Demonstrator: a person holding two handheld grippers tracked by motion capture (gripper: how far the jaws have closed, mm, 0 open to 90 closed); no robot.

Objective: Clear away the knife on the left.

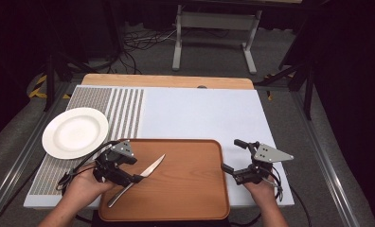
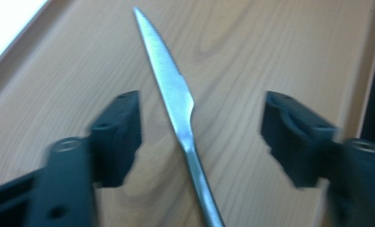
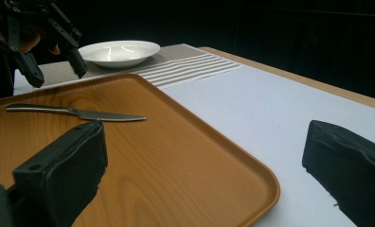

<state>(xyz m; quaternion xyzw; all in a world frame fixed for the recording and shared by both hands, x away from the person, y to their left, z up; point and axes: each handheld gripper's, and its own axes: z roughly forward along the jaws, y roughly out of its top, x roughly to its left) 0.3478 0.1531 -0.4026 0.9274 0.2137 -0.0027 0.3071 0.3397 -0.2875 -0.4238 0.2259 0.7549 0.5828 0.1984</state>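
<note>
Straddling the knife [image 2: 176, 94], the left gripper [image 2: 202, 137] has its jaws well apart, neither pad touching metal. The knife lies flat on the wooden tray [image 1: 185, 189] (blade toward the middle). Off the tray's right edge, the right gripper [image 1: 233, 156] hangs open and empty. A careless lift could nudge the handle and spin the knife.

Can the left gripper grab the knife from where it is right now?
Probably yes. The left gripper hangs right over the knife on the tray, its fingers apart on either side of the knife, nothing between.
</note>
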